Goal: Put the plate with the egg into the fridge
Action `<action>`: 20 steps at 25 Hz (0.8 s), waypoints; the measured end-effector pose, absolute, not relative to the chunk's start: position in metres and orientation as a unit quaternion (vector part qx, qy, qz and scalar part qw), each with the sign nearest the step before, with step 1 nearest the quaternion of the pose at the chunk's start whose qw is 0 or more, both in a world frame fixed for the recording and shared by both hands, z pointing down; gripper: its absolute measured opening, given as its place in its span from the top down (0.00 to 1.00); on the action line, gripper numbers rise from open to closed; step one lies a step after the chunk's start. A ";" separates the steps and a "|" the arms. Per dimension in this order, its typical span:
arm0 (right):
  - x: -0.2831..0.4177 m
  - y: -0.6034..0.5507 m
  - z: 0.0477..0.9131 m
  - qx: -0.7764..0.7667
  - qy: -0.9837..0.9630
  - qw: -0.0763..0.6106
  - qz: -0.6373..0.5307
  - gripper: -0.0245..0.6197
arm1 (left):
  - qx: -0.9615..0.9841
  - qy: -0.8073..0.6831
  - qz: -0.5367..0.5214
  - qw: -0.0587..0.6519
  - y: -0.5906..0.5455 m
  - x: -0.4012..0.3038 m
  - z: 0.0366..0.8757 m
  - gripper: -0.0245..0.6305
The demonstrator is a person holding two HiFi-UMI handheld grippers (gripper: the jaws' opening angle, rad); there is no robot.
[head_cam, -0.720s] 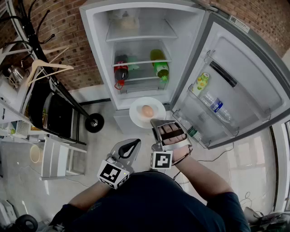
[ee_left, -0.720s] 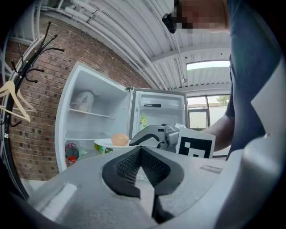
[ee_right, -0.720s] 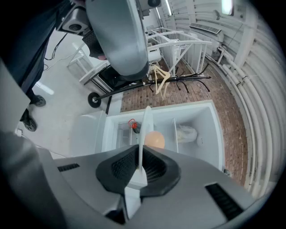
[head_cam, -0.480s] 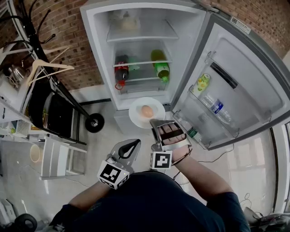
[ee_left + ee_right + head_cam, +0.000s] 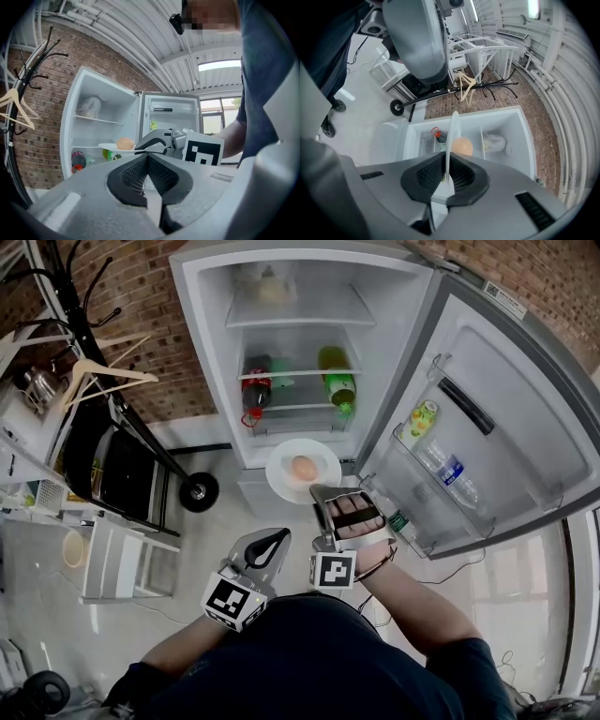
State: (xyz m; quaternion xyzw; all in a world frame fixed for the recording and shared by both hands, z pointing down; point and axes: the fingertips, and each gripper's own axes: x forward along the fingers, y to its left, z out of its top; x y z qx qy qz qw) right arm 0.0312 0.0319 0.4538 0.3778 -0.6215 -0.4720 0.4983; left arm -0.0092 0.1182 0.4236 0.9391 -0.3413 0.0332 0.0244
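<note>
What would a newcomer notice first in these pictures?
A white plate carrying an egg, pinched at its rim by the right gripper, hovers before the open fridge. Inside, on a shelf, sit a dark bottle and a green bottle.

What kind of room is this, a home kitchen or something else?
Probably a workshop or test room, not a home kitchen: an open fridge stands against a bare brick wall, beside a coat rack, under exposed ceiling pipes.

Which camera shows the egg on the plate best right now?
Head view: the pale brown egg shows whole from above, centred on the round white plate. Left gripper view shows the egg small, side-on; right gripper view shows it close, against the edge-on plate.
</note>
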 end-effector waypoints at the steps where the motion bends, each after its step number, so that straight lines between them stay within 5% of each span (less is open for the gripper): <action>1: 0.033 0.029 0.452 0.378 -0.621 0.496 -0.475 0.92 | 0.938 -0.345 0.033 0.025 0.117 -0.007 0.424 0.96; 20: 0.057 -0.023 0.468 0.351 -0.637 0.484 -0.486 0.92 | 0.919 -0.392 0.030 0.035 0.079 0.021 0.443 0.96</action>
